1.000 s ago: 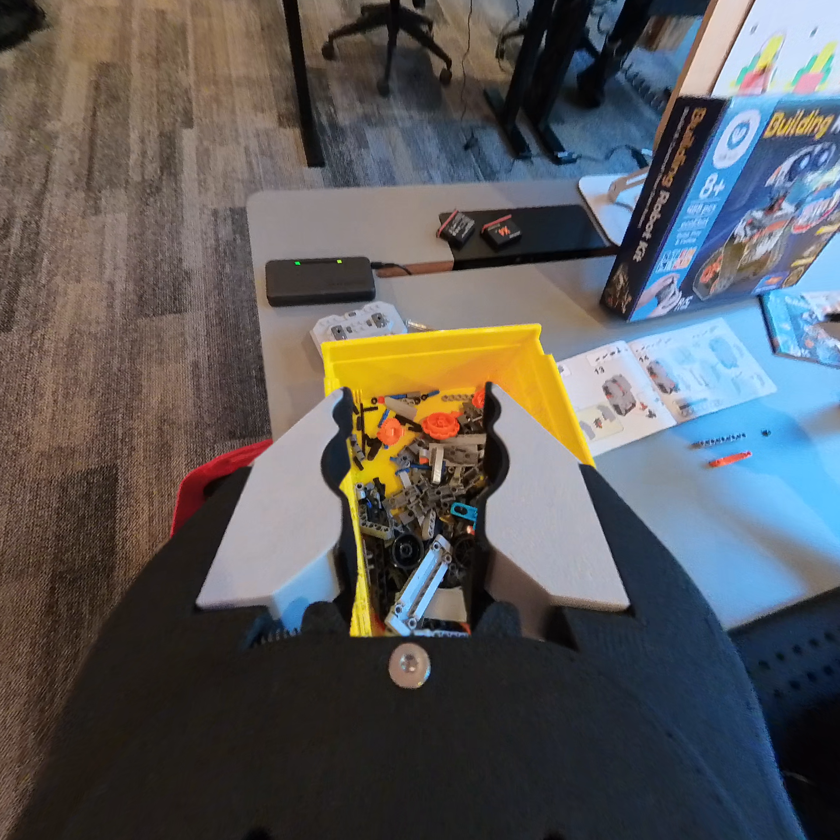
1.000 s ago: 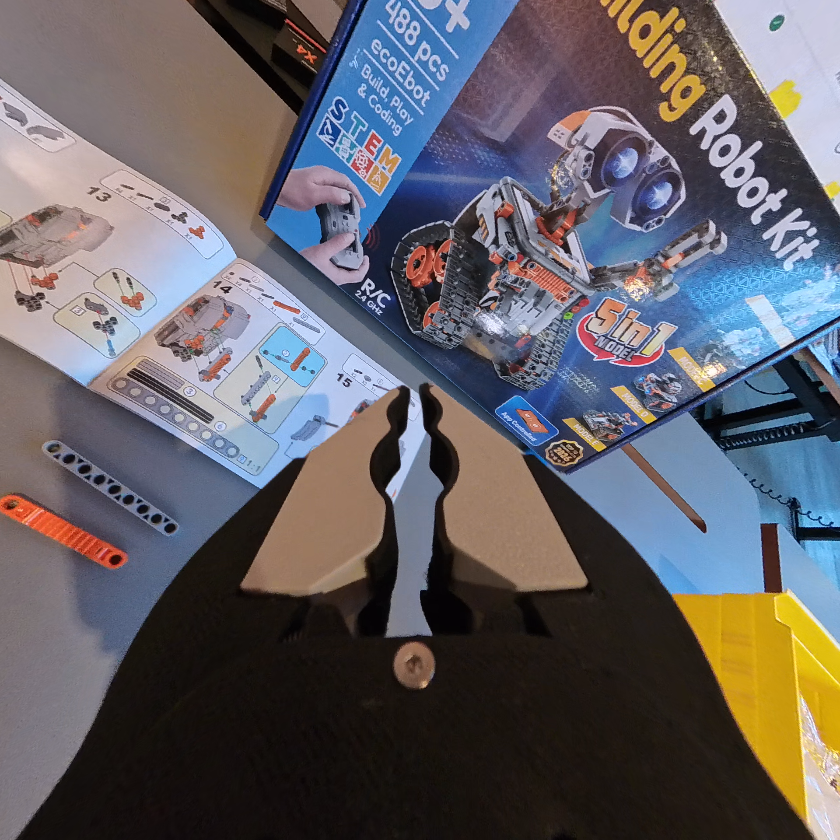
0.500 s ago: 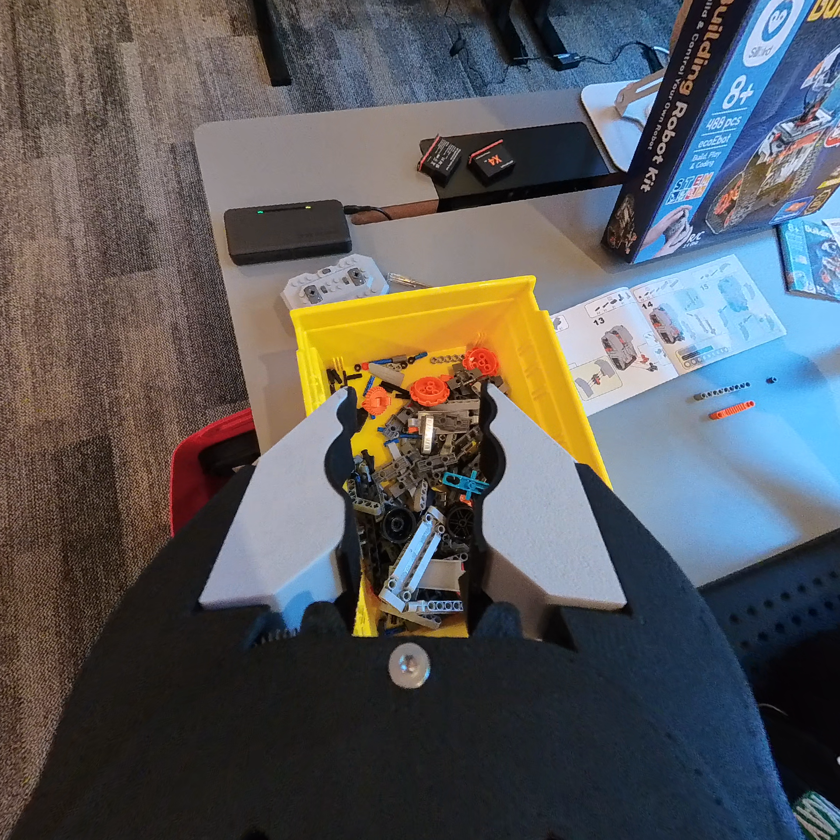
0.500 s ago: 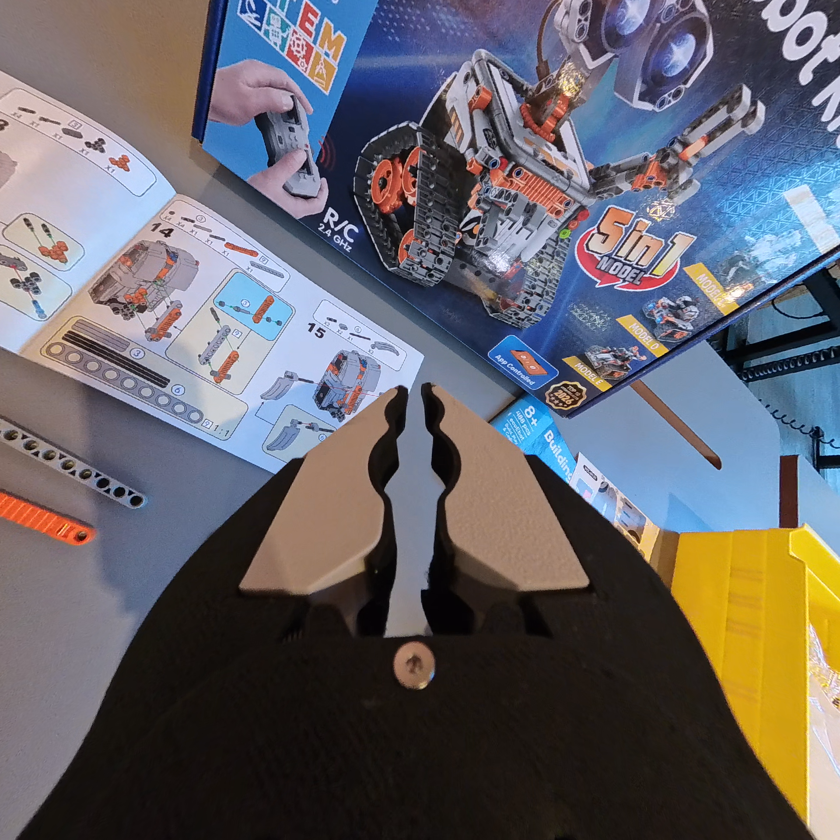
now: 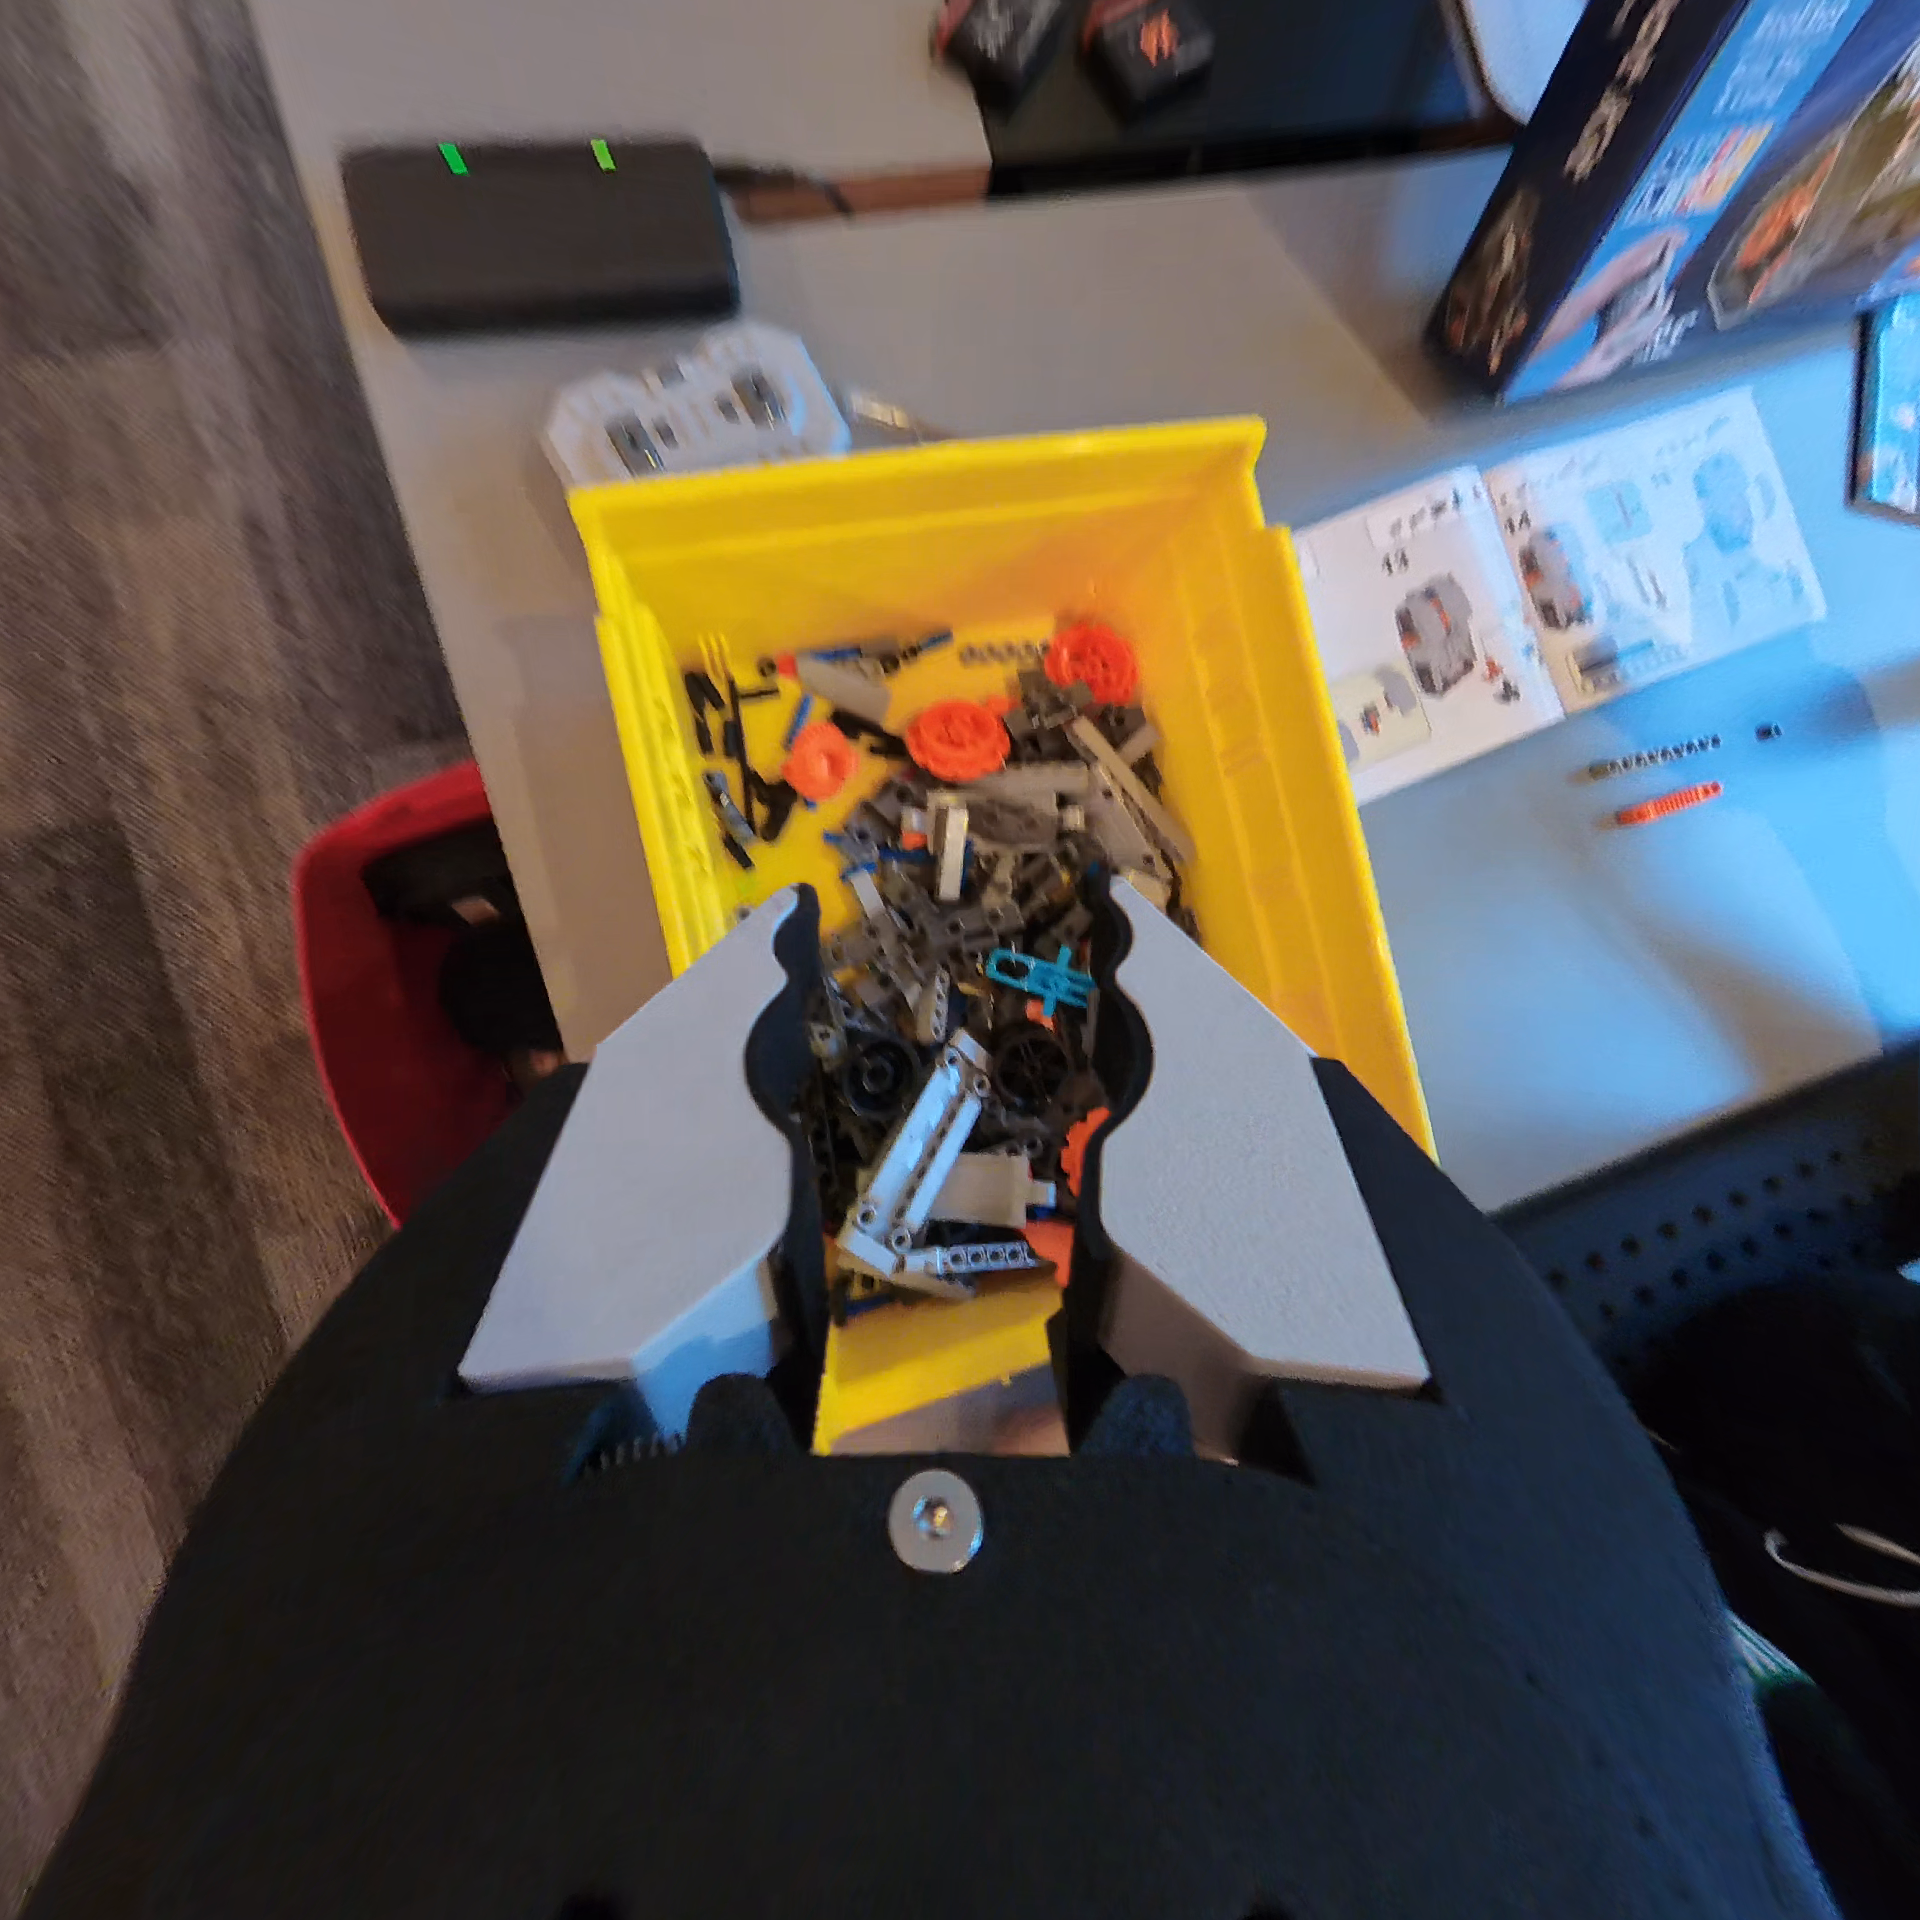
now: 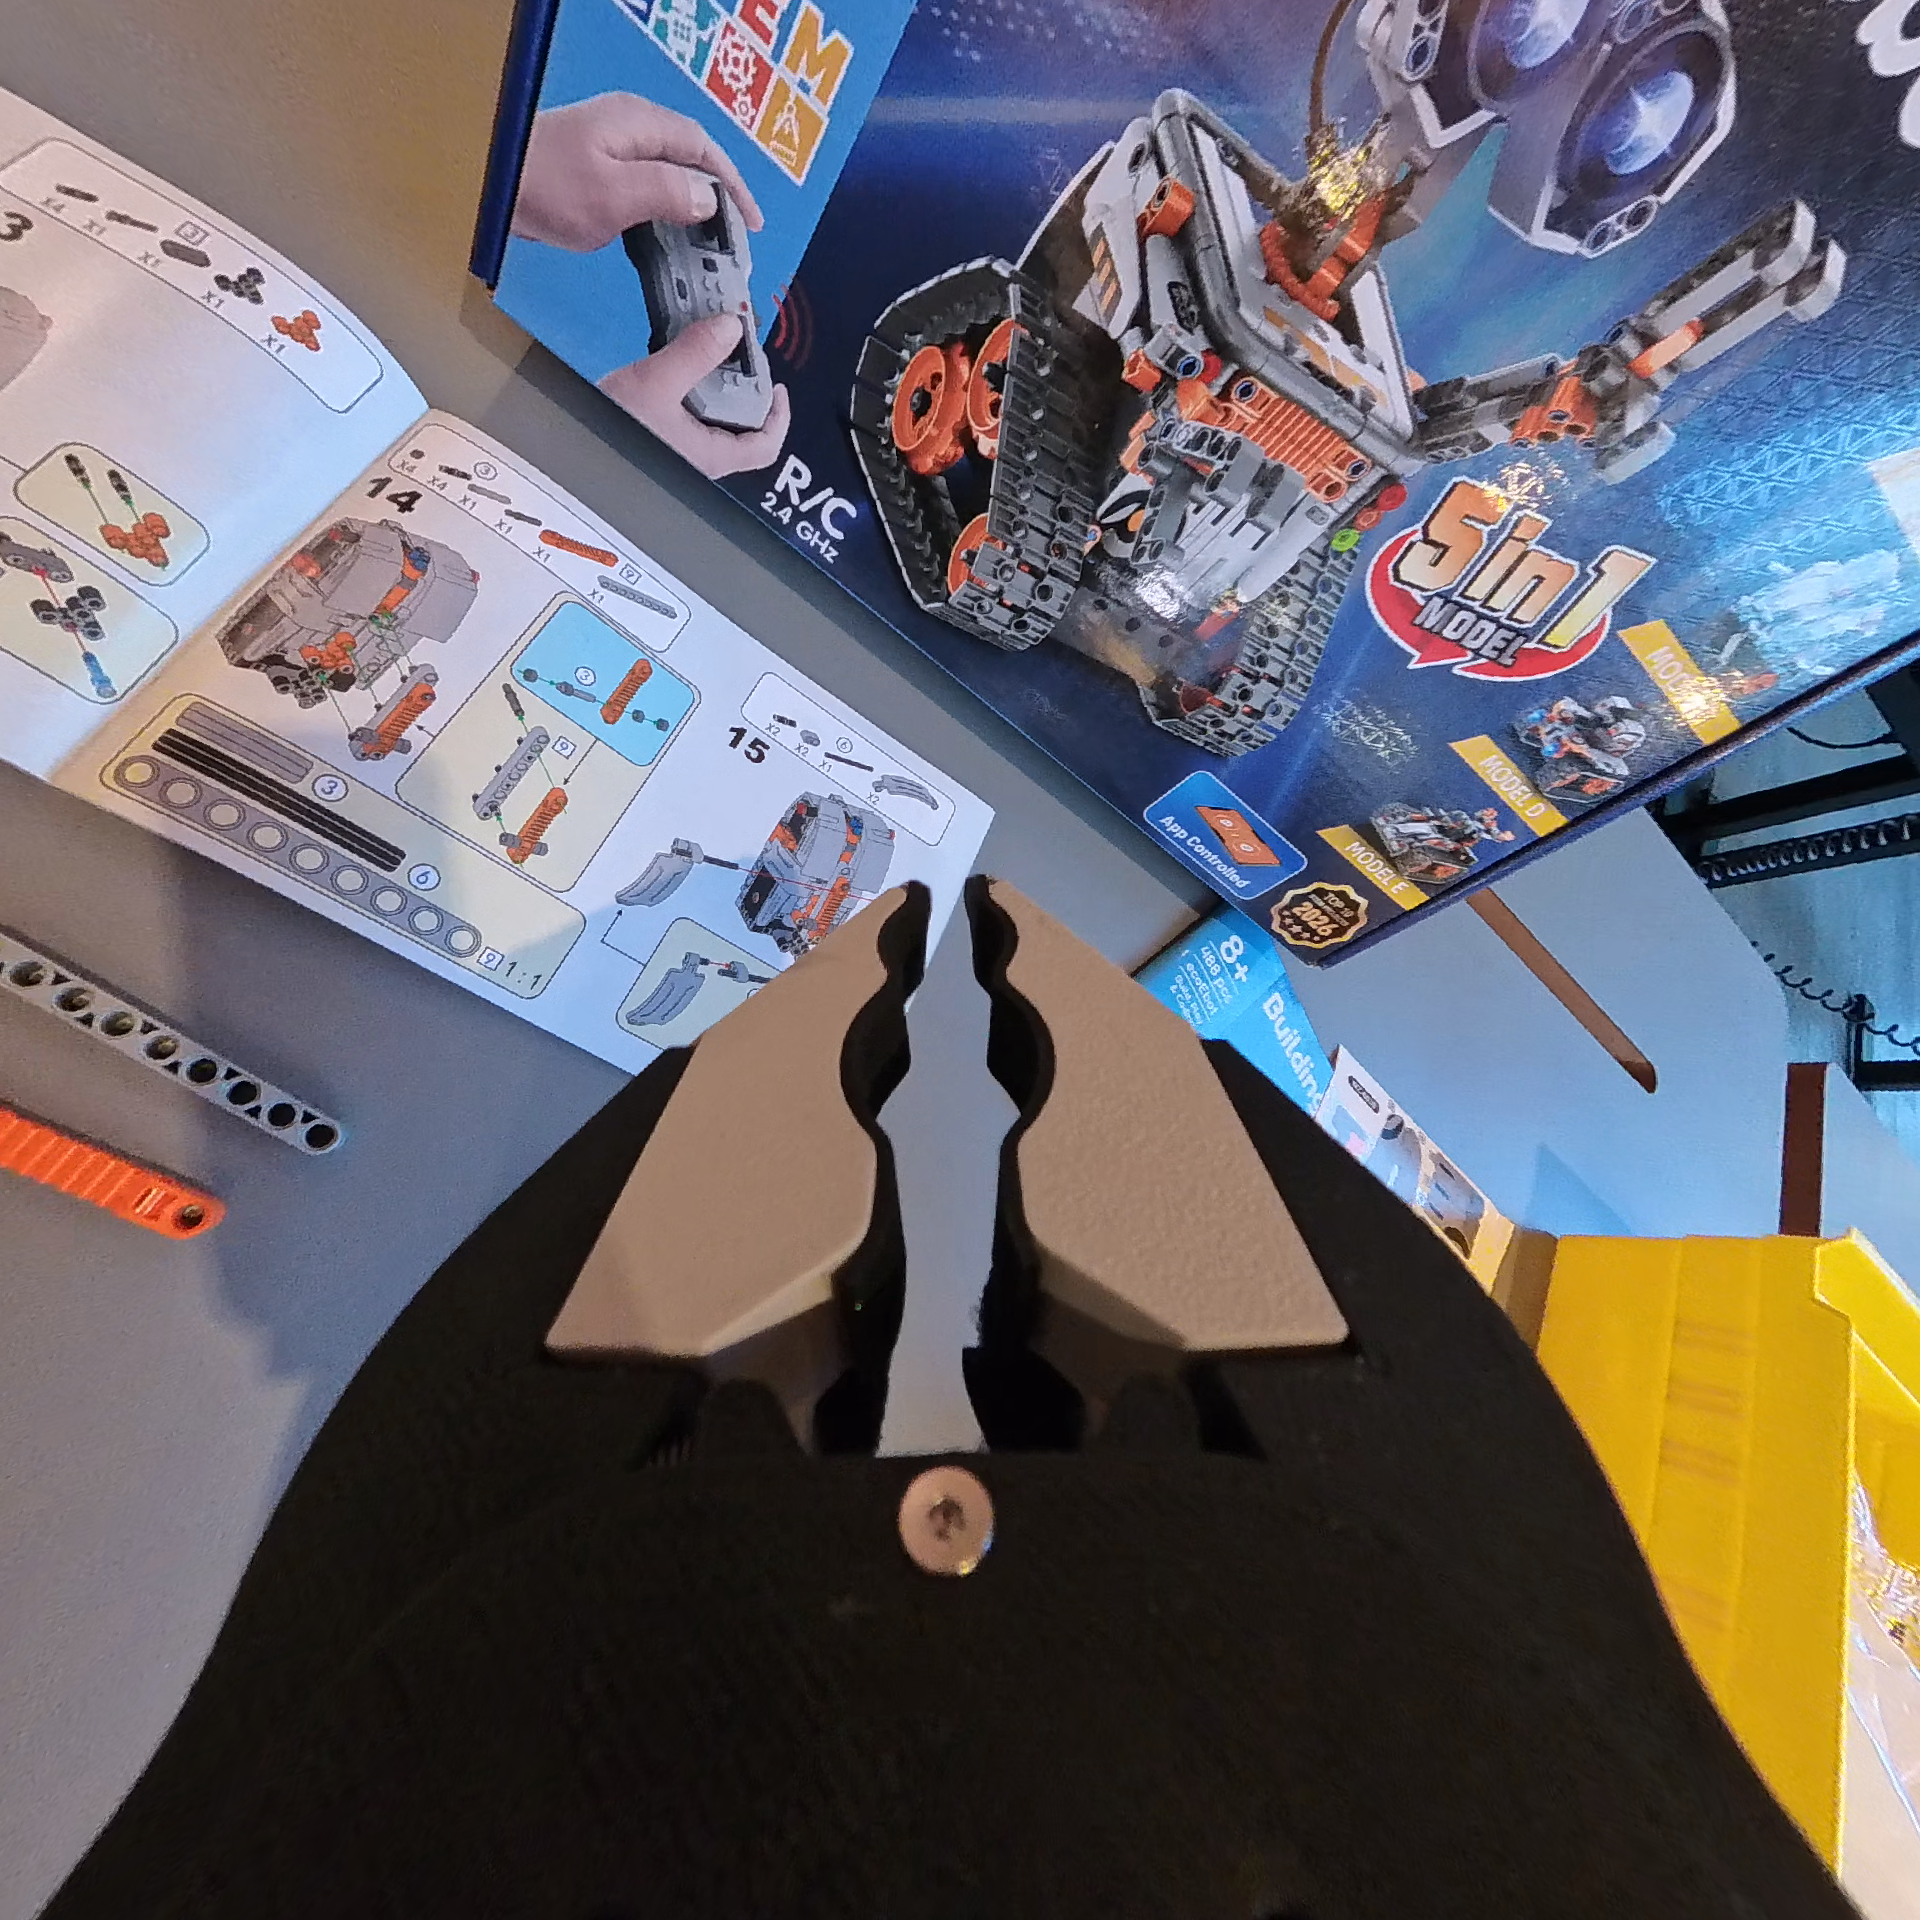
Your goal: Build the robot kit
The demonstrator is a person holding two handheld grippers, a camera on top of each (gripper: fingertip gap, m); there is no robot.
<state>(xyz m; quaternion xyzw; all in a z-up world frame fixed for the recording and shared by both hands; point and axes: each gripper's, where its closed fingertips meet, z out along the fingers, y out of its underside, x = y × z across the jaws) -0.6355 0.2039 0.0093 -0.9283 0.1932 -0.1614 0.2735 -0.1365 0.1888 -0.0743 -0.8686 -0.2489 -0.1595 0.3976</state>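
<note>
Since a moment ago the left tool has drawn nearer the yellow bin of small building parts on the grey worktop, its jaws spread wide and empty over the heap. Nearly pressed together with a thin gap, the right tool holds nothing above the open instruction booklet, near a grey beam, an orange beam and the kit box.
</note>
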